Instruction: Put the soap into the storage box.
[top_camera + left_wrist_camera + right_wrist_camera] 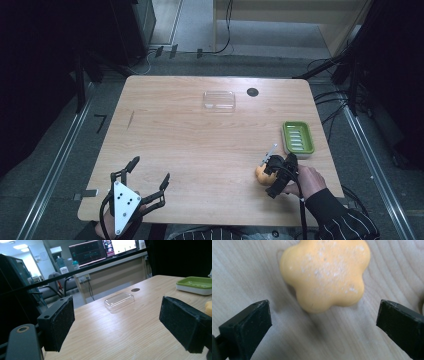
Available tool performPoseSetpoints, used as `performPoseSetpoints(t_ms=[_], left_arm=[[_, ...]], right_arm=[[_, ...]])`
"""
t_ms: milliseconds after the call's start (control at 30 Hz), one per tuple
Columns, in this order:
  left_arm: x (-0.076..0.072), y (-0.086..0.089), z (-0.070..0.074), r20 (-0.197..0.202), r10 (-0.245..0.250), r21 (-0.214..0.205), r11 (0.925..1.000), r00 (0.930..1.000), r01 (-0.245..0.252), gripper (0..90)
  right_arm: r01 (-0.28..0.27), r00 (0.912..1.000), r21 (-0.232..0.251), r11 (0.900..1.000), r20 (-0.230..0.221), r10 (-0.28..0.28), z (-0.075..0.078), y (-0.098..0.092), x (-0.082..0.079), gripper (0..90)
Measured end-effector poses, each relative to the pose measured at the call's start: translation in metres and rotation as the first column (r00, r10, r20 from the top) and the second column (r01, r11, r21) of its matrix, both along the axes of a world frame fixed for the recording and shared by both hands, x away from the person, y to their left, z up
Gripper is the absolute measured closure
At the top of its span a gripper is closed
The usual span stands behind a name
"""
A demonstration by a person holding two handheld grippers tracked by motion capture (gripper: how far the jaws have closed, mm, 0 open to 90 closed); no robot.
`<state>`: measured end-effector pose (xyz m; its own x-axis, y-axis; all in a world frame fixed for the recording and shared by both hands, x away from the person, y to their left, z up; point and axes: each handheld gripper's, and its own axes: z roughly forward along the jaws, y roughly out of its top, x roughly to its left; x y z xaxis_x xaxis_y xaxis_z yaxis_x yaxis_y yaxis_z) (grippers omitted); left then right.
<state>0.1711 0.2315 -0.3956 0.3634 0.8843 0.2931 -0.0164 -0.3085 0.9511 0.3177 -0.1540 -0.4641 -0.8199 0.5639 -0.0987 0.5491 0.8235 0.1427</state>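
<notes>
Dim room all round you, with a pale wooden table (200,145) lit in the middle of it. Your right gripper (278,172) is over the near right part of the table, jaws spread wide with nothing between them, and the orange flower-shaped piece (325,273) lies flat on the wood just ahead of them, a little nearer than the green ridged dish (298,137). It looks like a small moulded soap: probably light, firm but easily marked, and likely to slip on its rounded lobes, so you would do best to close across two opposite notches between lobes, low on its sides. It has no real long axis; its broad speckled face points up, and it is roughly as wide one way as the other. A clear shallow tray (219,100) sits well apart at the far side. Your left gripper (142,187) hangs at the near left edge, jaws also apart and empty
</notes>
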Motion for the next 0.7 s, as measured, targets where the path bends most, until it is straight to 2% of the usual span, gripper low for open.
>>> performPoseSetpoints(t_ms=[167,333,367,400,433,500,533,700], left_arm=[[0.000,0.000,0.000,0.000,0.000,-0.001,1.0000,1.0000,0.000,13.0],[0.000,0.000,0.000,0.001,-0.001,0.000,1.0000,1.0000,0.001,13.0],[0.000,0.000,0.000,0.000,-0.001,0.002,1.0000,1.0000,0.001,13.0],[0.000,0.000,0.000,0.000,0.000,0.002,1.0000,1.0000,0.000,13.0],[0.000,0.000,0.000,0.000,0.000,0.002,1.0000,1.0000,0.000,13.0],[0.000,0.000,0.000,0.001,-0.002,0.002,1.0000,1.0000,0.002,13.0],[0.000,0.000,0.000,0.001,-0.002,0.002,1.0000,1.0000,0.002,13.0],[0.000,0.000,0.000,0.001,-0.001,0.002,1.0000,1.0000,0.001,13.0]], right_arm=[[-0.025,0.9995,0.004,0.9997,-0.019,0.025,-0.002,0.003,0.005,0.0],[-0.022,0.9994,-0.008,0.9997,-0.028,0.022,-0.004,0.006,0.010,1.4],[-0.025,0.9994,-0.013,0.9996,-0.024,0.025,-0.004,0.007,0.012,8.2],[-0.025,0.9994,-0.013,0.9996,-0.024,0.025,-0.004,0.007,0.012,8.2],[-0.031,0.9992,0.005,0.9995,-0.024,0.032,-0.002,0.007,0.013,15.8],[-0.031,0.9994,0.000,0.9995,-0.018,0.031,-0.002,0.008,0.013,16.6],[-0.027,0.9996,-0.002,0.9996,-0.004,0.027,-0.001,0.009,0.013,20.6],[-0.057,0.9980,-0.004,0.9984,-0.028,0.057,-0.001,0.011,0.015,26.7]])
